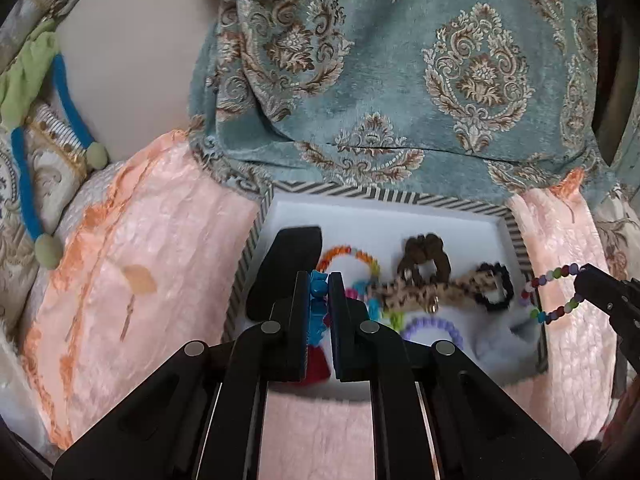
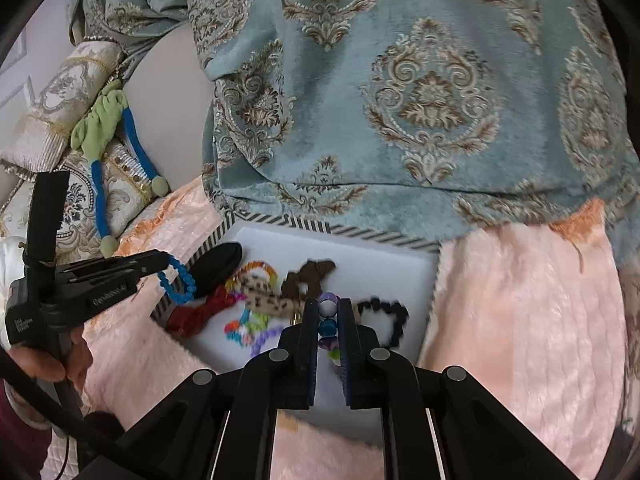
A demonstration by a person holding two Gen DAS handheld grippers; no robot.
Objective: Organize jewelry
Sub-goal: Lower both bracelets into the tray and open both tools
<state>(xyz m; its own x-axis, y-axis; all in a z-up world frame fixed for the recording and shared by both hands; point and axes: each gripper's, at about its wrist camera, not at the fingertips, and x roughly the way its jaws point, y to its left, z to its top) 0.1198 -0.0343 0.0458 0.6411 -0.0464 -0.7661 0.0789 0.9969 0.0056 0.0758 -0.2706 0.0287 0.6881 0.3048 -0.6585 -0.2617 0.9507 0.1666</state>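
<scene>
My left gripper is shut on a blue bead bracelet, held above the left part of a white tray with a striped rim. In the right wrist view that left gripper carries the blue bracelet as a hanging loop. My right gripper is shut on a multicoloured bead bracelet; in the left wrist view the right gripper holds this bracelet over the tray's right rim. In the tray lie a brown scrunchie, a leopard-print scrunchie, a black scrunchie and several bead bracelets.
The tray rests on a pink fuzzy blanket. A teal patterned cushion rises right behind it. A black oval object and a red piece lie at the tray's left. A green and blue fabric toy lies far left. A hand grips the left tool.
</scene>
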